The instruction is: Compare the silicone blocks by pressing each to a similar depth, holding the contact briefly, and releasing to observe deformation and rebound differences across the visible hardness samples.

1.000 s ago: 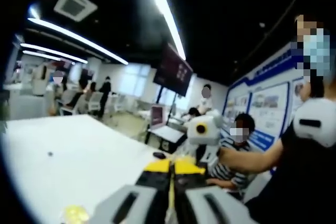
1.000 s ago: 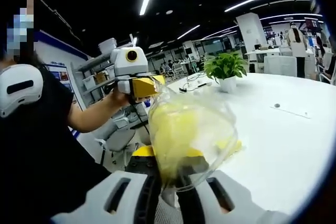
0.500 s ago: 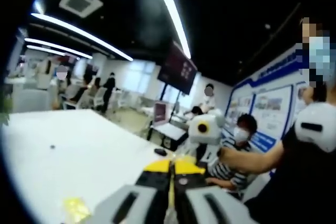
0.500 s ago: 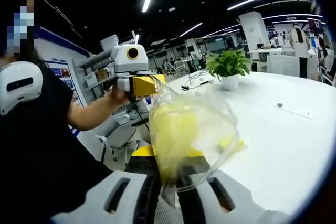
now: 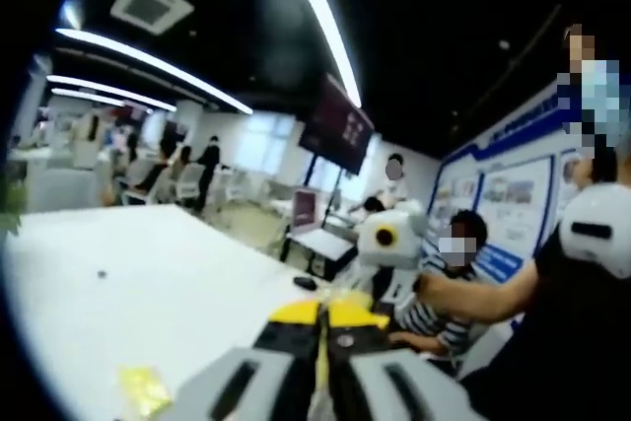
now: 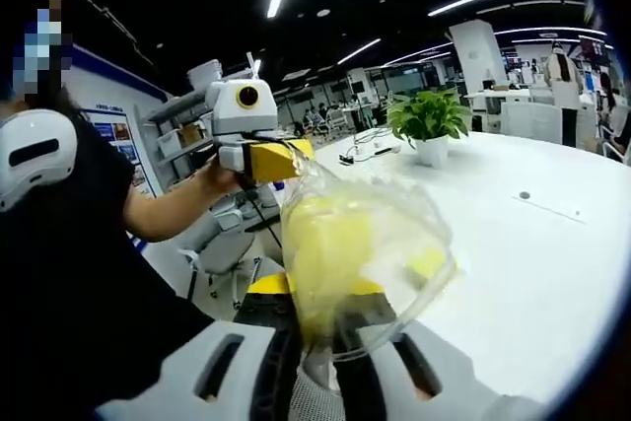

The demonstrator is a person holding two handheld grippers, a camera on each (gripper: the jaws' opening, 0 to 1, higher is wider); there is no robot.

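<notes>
In the right gripper view my right gripper [image 6: 330, 334] is closed on the lower end of a clear plastic bag [image 6: 367, 253], which rises from the jaws through the centre of the frame. Pale yellow shapes inside it I take to be the silicone blocks [image 6: 325, 248], though the film blurs their edges and I cannot count them. The bag's long axis runs from lower centre up and left to its top corner, which the left gripper [image 6: 274, 159] pinches at upper centre-left, with a hand [image 6: 219, 179] wrapped around that tool's grip. So the bag is stretched between both grippers, held above the white table [image 6: 552, 273] that fills the right half of the frame; a potted plant [image 6: 429, 125] stands well back on it. In the left gripper view the left jaws at bottom centre are together, yellow tips meeting; the film they pinch is hardly resolvable there. The right gripper's white body [image 5: 389, 244] sits just beyond those tips at centre right. One small yellow piece [image 5: 144, 388] lies on the table at lower left of that view, apart from both tools; I cannot tell whether it is a sample. Judgement: no pressing is possible yet. The blocks lie directly ahead of the right jaws, and getting them out of the bag onto the table comes first.
</notes>
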